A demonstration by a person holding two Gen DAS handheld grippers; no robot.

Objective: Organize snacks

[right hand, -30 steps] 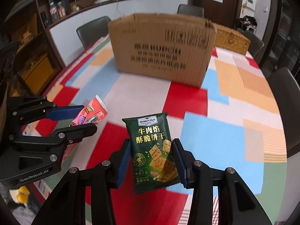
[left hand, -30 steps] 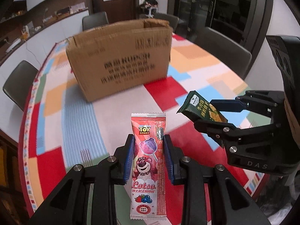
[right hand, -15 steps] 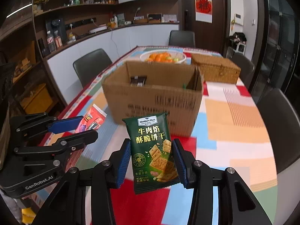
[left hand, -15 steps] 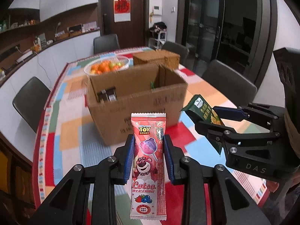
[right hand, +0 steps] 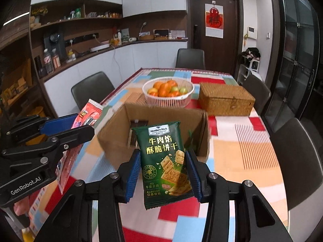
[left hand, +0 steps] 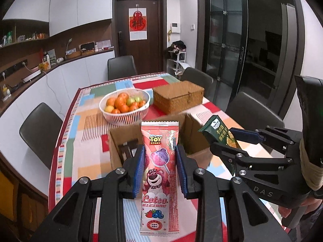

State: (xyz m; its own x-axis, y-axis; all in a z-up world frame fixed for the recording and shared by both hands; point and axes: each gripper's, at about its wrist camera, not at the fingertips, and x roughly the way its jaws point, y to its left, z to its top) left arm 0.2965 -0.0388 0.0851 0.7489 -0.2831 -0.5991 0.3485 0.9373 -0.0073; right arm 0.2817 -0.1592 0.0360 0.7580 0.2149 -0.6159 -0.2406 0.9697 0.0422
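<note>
My left gripper (left hand: pixel 160 157) is shut on a tall pink Lotso snack packet (left hand: pixel 159 173), held upright between its blue pads. My right gripper (right hand: pixel 164 165) is shut on a green cracker packet (right hand: pixel 164 161) with yellow lettering. Both packets hang above the near side of an open cardboard box (left hand: pixel 193 139) (right hand: pixel 113 133) on the patchwork tablecloth. A dark item (right hand: pixel 134 129) lies inside the box. In the left wrist view the right gripper (left hand: pixel 226 139) shows at the right with the green packet (left hand: pixel 219 134). In the right wrist view the left gripper (right hand: pixel 80 123) shows at the left with the pink packet (right hand: pixel 88 115).
Behind the box stand a white basket of oranges (left hand: pixel 125 105) (right hand: pixel 168 92) and a closed wicker box (left hand: pixel 178 96) (right hand: pixel 226 99). Dark chairs (left hand: pixel 38 133) (right hand: pixel 296 157) ring the table. A counter and shelves run along the left wall, a door at the back.
Both grippers have risen with their packets and tilted up. The box, seen from its side before, now sits lower in view with its open top showing; the fruit basket and wicker box came into sight.
</note>
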